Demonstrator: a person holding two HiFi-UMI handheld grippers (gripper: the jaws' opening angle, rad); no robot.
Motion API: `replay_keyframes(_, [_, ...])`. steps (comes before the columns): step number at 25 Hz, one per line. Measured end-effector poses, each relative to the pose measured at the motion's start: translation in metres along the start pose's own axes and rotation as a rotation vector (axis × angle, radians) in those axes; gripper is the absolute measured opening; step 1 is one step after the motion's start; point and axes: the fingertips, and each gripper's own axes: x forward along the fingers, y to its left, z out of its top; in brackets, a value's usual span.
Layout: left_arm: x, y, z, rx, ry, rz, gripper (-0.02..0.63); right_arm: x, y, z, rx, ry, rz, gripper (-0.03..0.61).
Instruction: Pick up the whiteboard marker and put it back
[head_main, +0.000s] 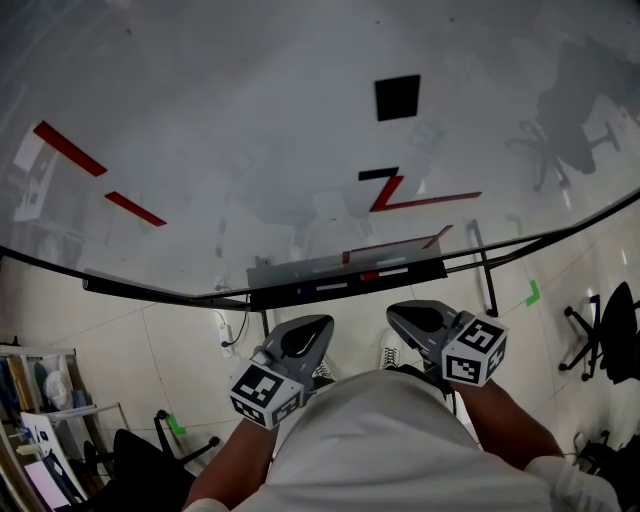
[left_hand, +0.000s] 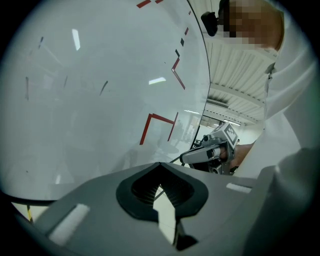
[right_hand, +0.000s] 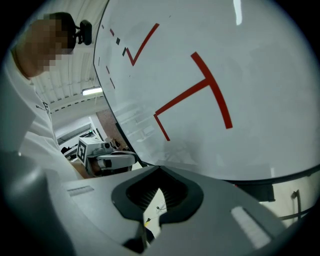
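Observation:
A large whiteboard (head_main: 250, 130) with red strokes fills the head view. On the ledge (head_main: 345, 280) along its lower edge lie what look like markers, one with a red part (head_main: 370, 275); they are too small to tell apart. My left gripper (head_main: 312, 326) and right gripper (head_main: 398, 312) are held near my chest, below the ledge, both shut and empty. In the left gripper view, the left gripper (left_hand: 160, 168) points at the board, with the right gripper (left_hand: 189, 157) beside it. The right gripper view shows the right gripper (right_hand: 159, 173) and the left gripper (right_hand: 131, 157).
A black square (head_main: 397, 97) sticks high on the board. Office chairs (head_main: 600, 335) stand at the right and a black chair (head_main: 150, 455) at lower left. A shelf (head_main: 40, 400) with papers is at far left. A power strip (head_main: 228, 335) lies on the tiled floor.

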Motion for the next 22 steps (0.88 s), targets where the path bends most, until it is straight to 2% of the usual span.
replay_keyframes(13, [-0.025, 0.008, -0.008, 0.065, 0.051, -0.136, 0.017, 0.002, 0.024, 0.002, -0.071, -0.067, -0.203, 0.002])
replay_keyframes(18, [-0.031, 0.002, -0.008, 0.071, 0.039, -0.137, 0.017, -0.001, 0.033, -0.007, -0.068, -0.064, -0.197, 0.002])
replay_keyframes(22, [-0.031, -0.010, -0.010, 0.067, 0.023, -0.099, 0.017, -0.015, 0.032, -0.003, -0.100, -0.061, -0.175, 0.002])
